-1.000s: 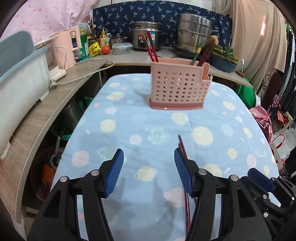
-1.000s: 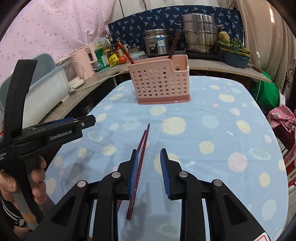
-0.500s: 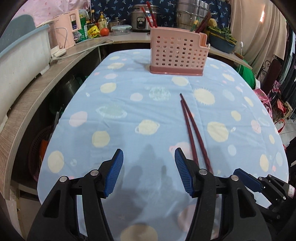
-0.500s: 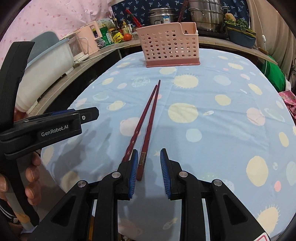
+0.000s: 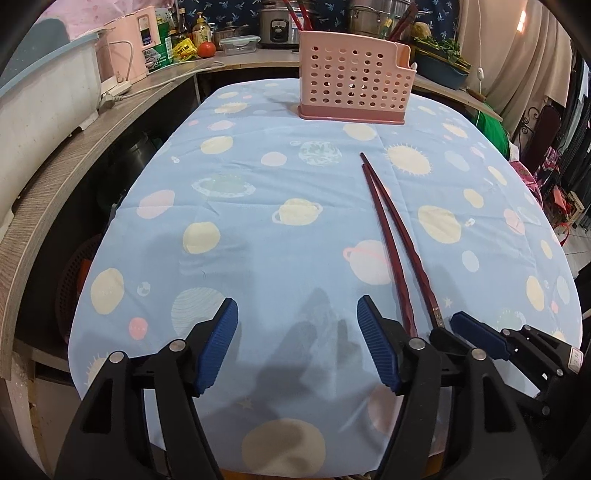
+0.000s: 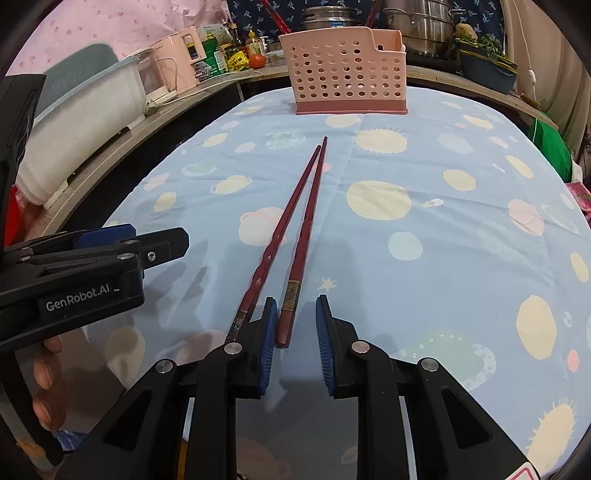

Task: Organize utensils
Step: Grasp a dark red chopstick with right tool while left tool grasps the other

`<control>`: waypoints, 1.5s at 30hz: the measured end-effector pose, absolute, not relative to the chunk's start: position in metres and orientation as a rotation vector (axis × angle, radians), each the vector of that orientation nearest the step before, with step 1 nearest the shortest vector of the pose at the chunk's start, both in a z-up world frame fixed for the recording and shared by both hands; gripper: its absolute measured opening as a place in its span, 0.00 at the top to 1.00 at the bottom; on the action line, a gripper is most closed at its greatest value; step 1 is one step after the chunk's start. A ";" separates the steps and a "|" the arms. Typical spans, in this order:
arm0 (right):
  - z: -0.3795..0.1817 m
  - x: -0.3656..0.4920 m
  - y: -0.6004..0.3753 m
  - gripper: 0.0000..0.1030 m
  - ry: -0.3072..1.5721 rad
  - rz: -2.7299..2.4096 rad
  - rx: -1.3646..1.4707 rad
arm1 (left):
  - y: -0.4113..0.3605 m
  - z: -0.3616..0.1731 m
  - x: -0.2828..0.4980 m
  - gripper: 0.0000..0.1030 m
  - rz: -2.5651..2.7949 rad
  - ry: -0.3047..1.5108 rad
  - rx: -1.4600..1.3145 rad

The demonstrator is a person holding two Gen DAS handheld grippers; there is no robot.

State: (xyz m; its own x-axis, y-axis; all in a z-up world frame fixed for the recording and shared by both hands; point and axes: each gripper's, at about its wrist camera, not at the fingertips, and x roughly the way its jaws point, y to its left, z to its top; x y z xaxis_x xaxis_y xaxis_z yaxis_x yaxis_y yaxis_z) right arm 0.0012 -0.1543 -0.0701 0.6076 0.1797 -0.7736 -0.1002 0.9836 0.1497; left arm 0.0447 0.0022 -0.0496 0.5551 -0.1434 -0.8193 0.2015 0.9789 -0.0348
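Note:
Two dark red chopsticks (image 5: 393,225) lie side by side on the blue planet-print tablecloth (image 5: 258,206), tips pointing toward a pink perforated utensil holder (image 5: 352,88) at the far end. They also show in the right wrist view (image 6: 299,218), as does the holder (image 6: 347,83). My right gripper (image 6: 293,325) is open, and the handle end of one chopstick lies between its pads; the other lies just outside the left pad. My left gripper (image 5: 297,341) is open and empty, left of the chopsticks. The holder has red chopsticks standing in it.
A curved wooden counter (image 5: 74,147) runs along the left with a white tub (image 5: 40,92), a pink appliance (image 5: 129,44), bottles and a tomato. Steel pots (image 6: 421,26) stand behind the holder. The table's near edge is close under both grippers.
Both grippers have drawn back toward the near table edge and tilted down. The right gripper's pads now sit at the chopsticks' handle ends, slightly wider apart. The chopsticks have not moved.

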 end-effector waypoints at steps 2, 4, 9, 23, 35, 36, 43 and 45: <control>-0.071 0.002 -0.157 0.92 0.903 0.152 0.094 | 0.000 -0.051 0.043 0.38 -0.209 0.967 0.066; -0.071 0.002 -0.162 0.93 0.901 0.147 0.109 | -0.003 -0.052 0.042 0.38 -0.216 0.971 0.069; -0.071 0.000 -0.174 0.93 0.893 0.115 0.123 | -0.010 -0.053 0.036 0.35 -0.245 0.980 0.069; -0.071 -0.010 -0.198 0.93 0.892 0.059 0.181 | -0.039 -0.069 0.021 0.33 -0.338 1.026 0.095; -0.072 -0.012 -0.197 0.93 0.892 0.060 0.184 | -0.041 -0.073 0.019 0.50 -0.320 1.021 0.110; -0.072 -0.012 -0.197 0.93 0.892 0.059 0.184 | -0.041 -0.073 0.018 0.56 -0.323 1.019 0.112; -0.071 -0.014 -0.196 0.93 0.894 0.060 0.184 | -0.044 -0.071 0.015 0.93 -0.369 1.021 0.111; -0.071 -0.014 -0.195 0.93 0.895 0.063 0.188 | -0.044 -0.071 0.015 0.93 -0.377 1.026 0.103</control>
